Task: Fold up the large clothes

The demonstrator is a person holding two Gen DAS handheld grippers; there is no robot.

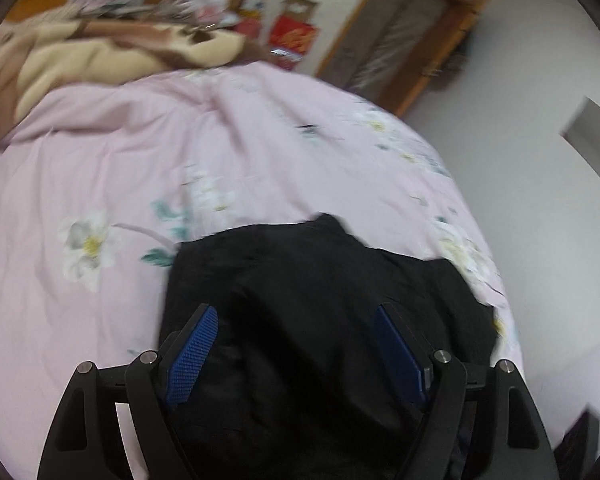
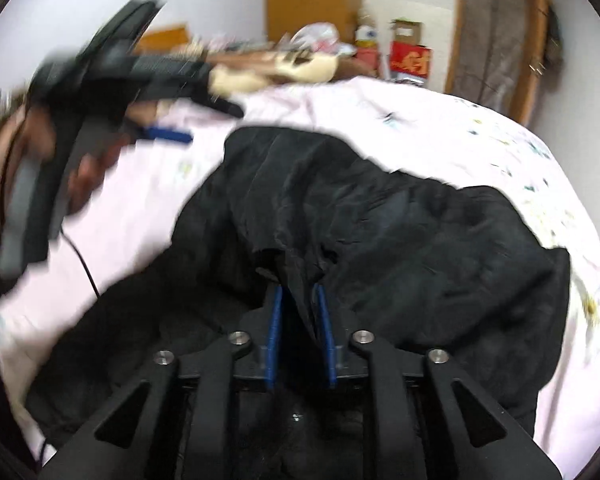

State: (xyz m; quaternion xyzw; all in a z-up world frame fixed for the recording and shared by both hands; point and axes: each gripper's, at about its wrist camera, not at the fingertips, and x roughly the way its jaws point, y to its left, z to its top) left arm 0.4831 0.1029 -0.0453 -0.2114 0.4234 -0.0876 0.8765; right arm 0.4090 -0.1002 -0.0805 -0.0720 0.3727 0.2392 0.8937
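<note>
A bed [image 1: 140, 152] with a pink floral sheet fills the room; white walls [image 1: 480, 128] stand behind, with a wooden-framed door [image 2: 496, 36] and a wooden wardrobe [image 2: 312, 0].

One black garment [image 2: 400, 232] at frame centre, two hand-held grippers, the left hand-held gripper [image 1: 296, 320] and right hand-held gripper [image 2: 300, 300], one pink floral bed [image 1: 140, 168], one tan blanket [image 1: 100, 56] upper left, one red box [image 1: 294, 36] upper centre.

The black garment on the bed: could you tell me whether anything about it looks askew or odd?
The black garment lies bunched and uneven on the pink bedsheet, not flat. The right gripper pinches a fold; the left gripper is open.
</note>
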